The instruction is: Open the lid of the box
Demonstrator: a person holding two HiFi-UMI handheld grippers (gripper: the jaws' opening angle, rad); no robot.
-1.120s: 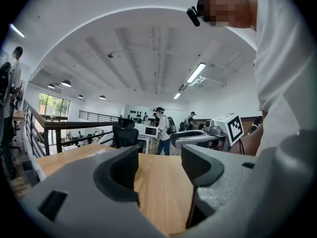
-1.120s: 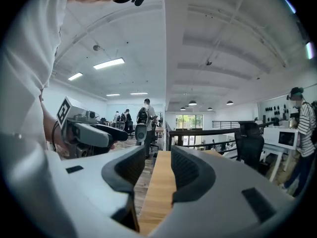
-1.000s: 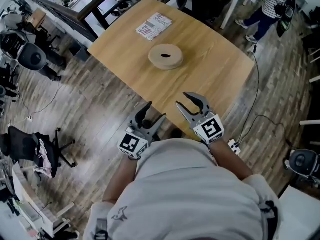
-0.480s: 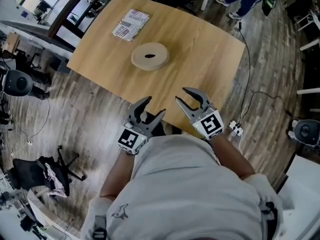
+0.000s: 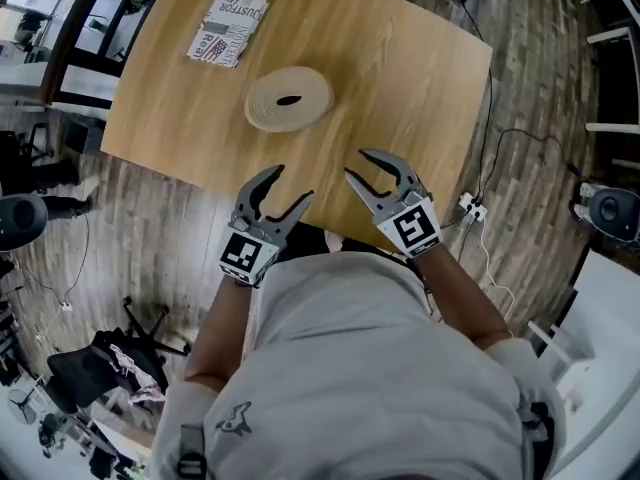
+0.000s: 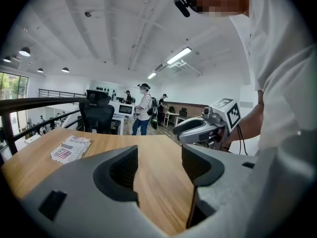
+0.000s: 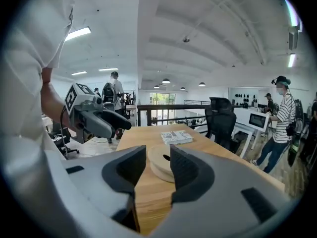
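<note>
— Where is the round box [image 5: 288,99]?

— Upper middle of the head view, flat on the wooden table [image 5: 400,58], with a dark oval hole in its top. Its lid looks to be on. Nothing touches it.

— And next to it?

— A printed packet [image 5: 228,28] lies up and to the left of it, near but apart, close to the table's far edge.

— The grippers?

— Both hang over the table's near edge, lower in the frame than the box and well apart from it. The left gripper [image 5: 290,183] has its jaws parted with only bare tabletop between them. The right gripper [image 5: 354,162] has its jaws wide; they have just been closing a little, and they grip nothing. In the right gripper view the box shows in the gap between them, but it stands farther off on the table.

— Around the table?

— A grey plank floor [image 5: 170,238], with a dark cable [image 5: 495,138] trailing at the right. In the left gripper view a black office chair [image 6: 96,114] stands behind the table, and a person in a striped shirt [image 6: 144,108] stands beyond it.
</note>
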